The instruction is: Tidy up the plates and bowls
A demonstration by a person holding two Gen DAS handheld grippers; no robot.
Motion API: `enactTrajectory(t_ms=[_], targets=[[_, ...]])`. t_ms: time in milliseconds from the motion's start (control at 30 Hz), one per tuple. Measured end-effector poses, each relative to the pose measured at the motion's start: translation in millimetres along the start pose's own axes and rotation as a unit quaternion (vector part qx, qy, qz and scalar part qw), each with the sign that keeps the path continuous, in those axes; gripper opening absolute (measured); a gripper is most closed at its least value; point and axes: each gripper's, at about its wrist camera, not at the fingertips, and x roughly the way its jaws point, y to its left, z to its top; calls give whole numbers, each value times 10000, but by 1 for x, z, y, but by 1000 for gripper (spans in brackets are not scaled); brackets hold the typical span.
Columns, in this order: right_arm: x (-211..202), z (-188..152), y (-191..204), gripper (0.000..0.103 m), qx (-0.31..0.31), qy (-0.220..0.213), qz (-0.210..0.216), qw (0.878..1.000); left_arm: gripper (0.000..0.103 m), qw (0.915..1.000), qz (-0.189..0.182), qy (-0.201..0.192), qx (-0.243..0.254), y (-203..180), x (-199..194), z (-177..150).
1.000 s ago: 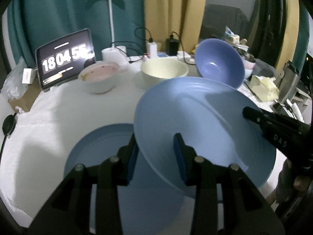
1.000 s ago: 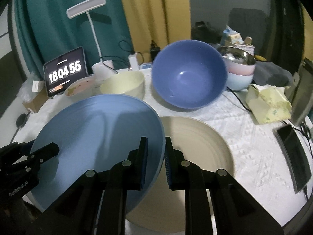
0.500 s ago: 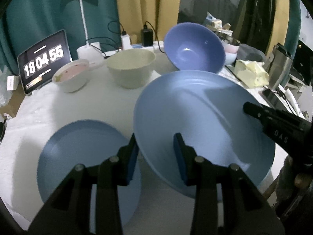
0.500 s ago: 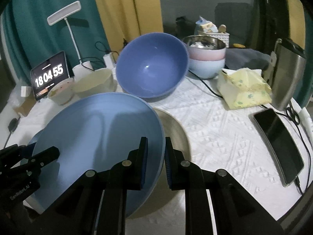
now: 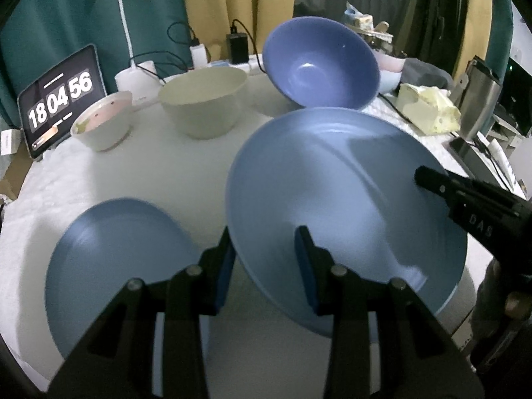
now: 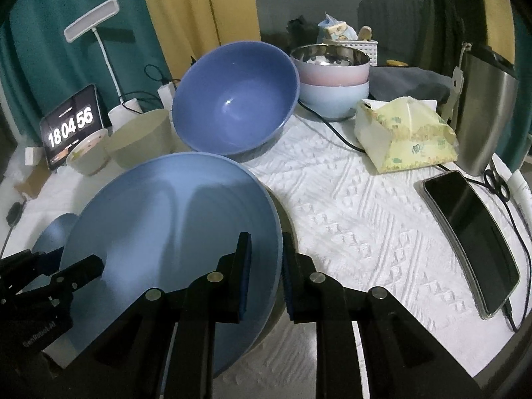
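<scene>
Both grippers hold one large light-blue plate [image 5: 339, 199], also in the right wrist view [image 6: 173, 232], tilted above the table. My left gripper [image 5: 264, 256] is shut on its near-left rim. My right gripper [image 6: 266, 266] is shut on its right rim; its finger shows in the left wrist view [image 5: 465, 193]. A smaller blue plate [image 5: 113, 266] lies flat on the white cloth at left. A cream plate [image 6: 287, 229] lies mostly hidden under the held plate. A big purple-blue bowl [image 6: 232, 99], a cream bowl [image 5: 202, 99] and a small pink-lined bowl [image 5: 103, 123] stand behind.
A clock tablet [image 5: 60, 99] and a lamp [image 6: 96, 26] stand at the back left. Stacked pink and pale-blue bowls [image 6: 332, 79], a tissue pack [image 6: 402, 133], a steel flask [image 6: 482, 109] and a phone [image 6: 472, 239] with cable are at right.
The held plate and both grippers have moved left, away from the cream plate and nearer the small blue plate. The clock changed from 55 to 56.
</scene>
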Motion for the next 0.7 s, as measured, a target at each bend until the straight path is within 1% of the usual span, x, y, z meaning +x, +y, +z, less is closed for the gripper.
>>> enactTrajectory(t_ms=[133,267,300,333,367,400,700], targets=[[4,1,-3,21,26,44,27,10000,38,9999,-6,98,-33,1,8,2],[8,2,-3,27,14,49,1,10000,39,9998,-35,193,-64,2,13,3],[7,2,-3,28,7,29,-14,10000,40,9998,-47,177,-68,2,13,4],[7,2,-3,29,-1,10,-24,10000,45,9999,-45,145,-72,3,12,4],[7,3,-3,32,-2,-5,-29,10000,47,9999,-61,85,-96,4,10,5],[7,4,-3,34,12,-14,-39,10000,47,9999,-72,42,-116,6,8,6],[2,10,5,34,-34,-70,-166,9998,47,9996,-94,-96,-255,21,-2,5]])
